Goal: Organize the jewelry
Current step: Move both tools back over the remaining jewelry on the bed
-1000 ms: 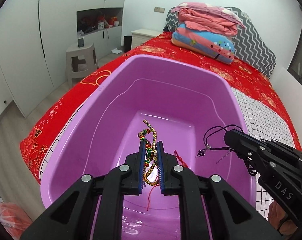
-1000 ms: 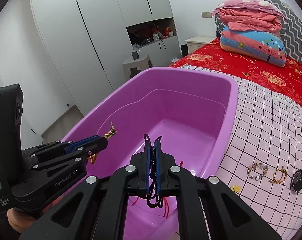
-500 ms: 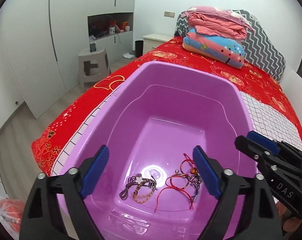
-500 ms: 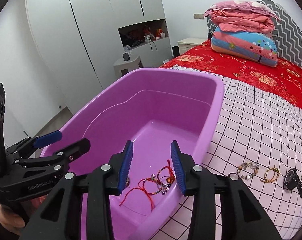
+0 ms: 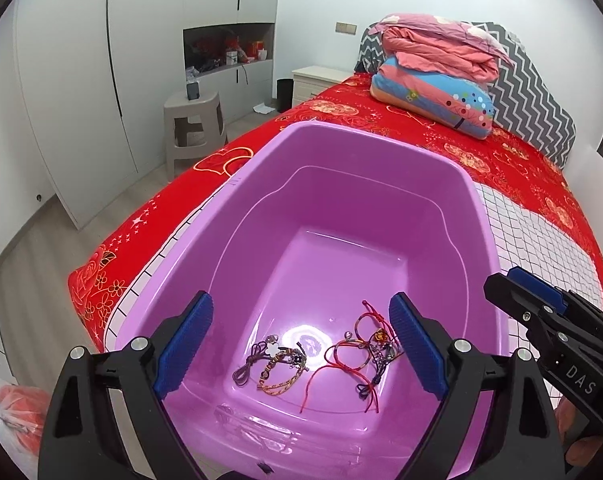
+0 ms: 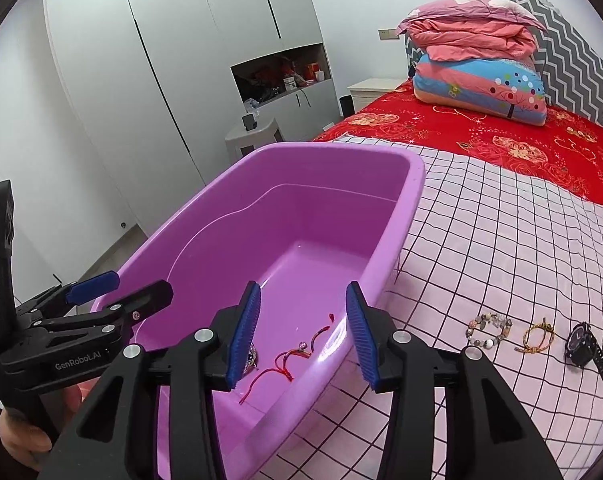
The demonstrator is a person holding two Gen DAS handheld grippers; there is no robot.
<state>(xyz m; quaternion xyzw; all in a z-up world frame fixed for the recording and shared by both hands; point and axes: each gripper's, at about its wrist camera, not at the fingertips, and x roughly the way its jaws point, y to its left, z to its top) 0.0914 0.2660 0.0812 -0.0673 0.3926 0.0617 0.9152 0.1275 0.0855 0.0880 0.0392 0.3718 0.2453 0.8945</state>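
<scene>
Several bracelets (image 5: 321,360) lie in purple tub (image 5: 341,152) on bed. Beaded bracelet (image 6: 488,329), gold bracelet (image 6: 538,336), watch (image 6: 585,345) remain on checked sheet (image 6: 501,240). Left hand-held gripper (image 5: 301,346) wide, empty; right hand-held gripper (image 6: 301,336) opening, empty.

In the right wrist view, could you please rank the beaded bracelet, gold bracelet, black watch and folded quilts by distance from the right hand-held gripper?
From the right hand-held gripper:
1. Beaded bracelet, just right.
2. Gold bracelet, further right.
3. Black watch, rightmost.
4. Folded quilts, at the bed's head.
</scene>
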